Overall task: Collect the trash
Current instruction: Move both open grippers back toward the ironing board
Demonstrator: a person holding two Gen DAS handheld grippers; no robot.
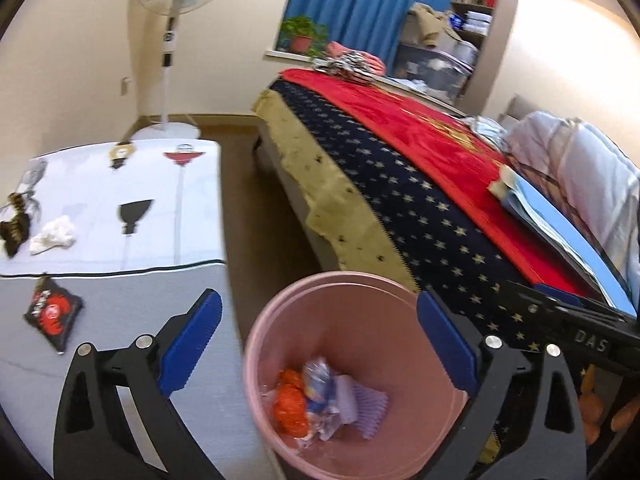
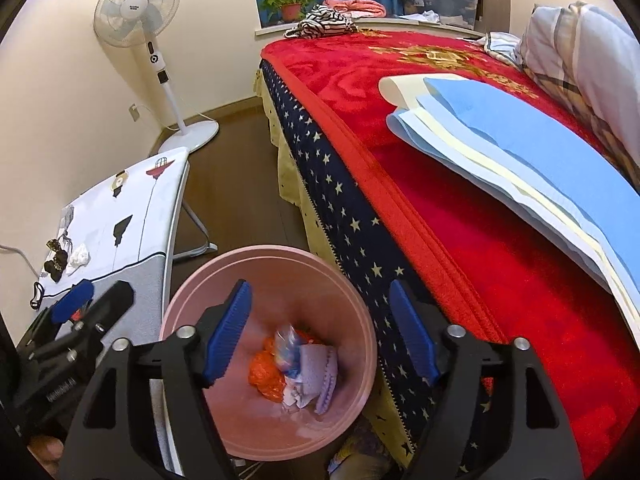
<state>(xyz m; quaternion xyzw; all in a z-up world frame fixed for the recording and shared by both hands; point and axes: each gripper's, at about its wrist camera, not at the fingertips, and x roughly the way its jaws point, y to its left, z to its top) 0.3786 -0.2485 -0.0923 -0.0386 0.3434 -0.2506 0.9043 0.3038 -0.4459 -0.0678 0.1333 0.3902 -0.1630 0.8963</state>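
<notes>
The left wrist view alone shows a red-and-black packet [image 1: 53, 309] near the counter [image 1: 120, 216] edge; the right wrist view alone shows paper sheets [image 2: 520, 148] spread across the bed [image 2: 460, 240]. The pink bin [image 1: 348, 452] stands on the floor, squeezed between counter and bed. Both the left tool [image 1: 318, 344] and right tool [image 2: 320, 332] hang over it, fingers apart and empty. Inside lies the trash [image 2: 292, 368]: orange, blue and lilac crumpled wrappers.

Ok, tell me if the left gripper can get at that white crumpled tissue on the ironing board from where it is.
Probably yes. The left gripper is open and empty over the pink bin, and the white tissue lies bare on the ironing board to its left, with nothing on top; only the dark wrapper sits close beside it.
</notes>
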